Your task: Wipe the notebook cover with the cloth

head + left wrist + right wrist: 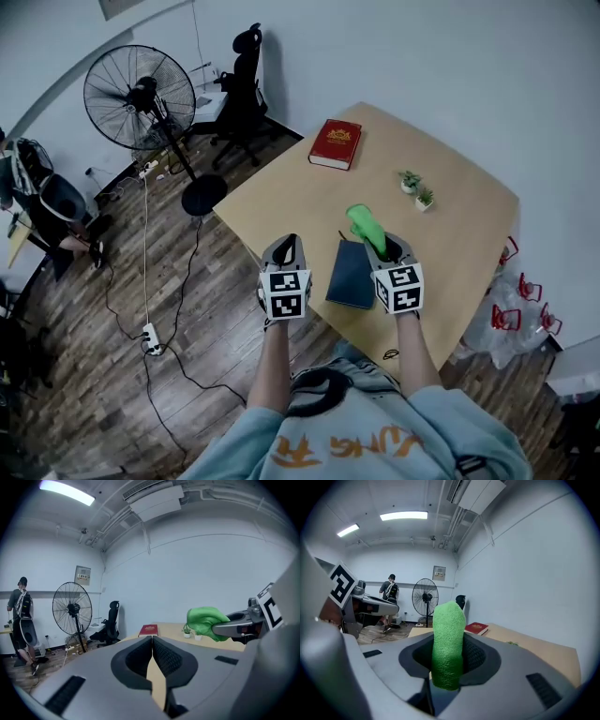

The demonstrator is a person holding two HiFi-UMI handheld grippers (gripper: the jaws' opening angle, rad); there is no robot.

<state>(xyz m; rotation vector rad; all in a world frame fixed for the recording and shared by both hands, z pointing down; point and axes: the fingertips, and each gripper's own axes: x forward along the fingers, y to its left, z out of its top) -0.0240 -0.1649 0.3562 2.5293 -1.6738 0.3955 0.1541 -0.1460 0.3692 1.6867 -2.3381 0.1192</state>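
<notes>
Cloth point(364, 223) pinched in right claw point(382, 246) over far end of notebook point(352, 274), judged ready for wiping; left claw point(285, 251) pressed together, empty, just left of notebook, uninvolved.

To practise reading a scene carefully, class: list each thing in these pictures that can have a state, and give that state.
left gripper: shut, empty.
right gripper: shut on the green cloth.
green cloth: bunched, pinched between the jaws.
notebook: closed, flat on the table.
red book: closed, lying flat.
potted plants: upright.
</notes>
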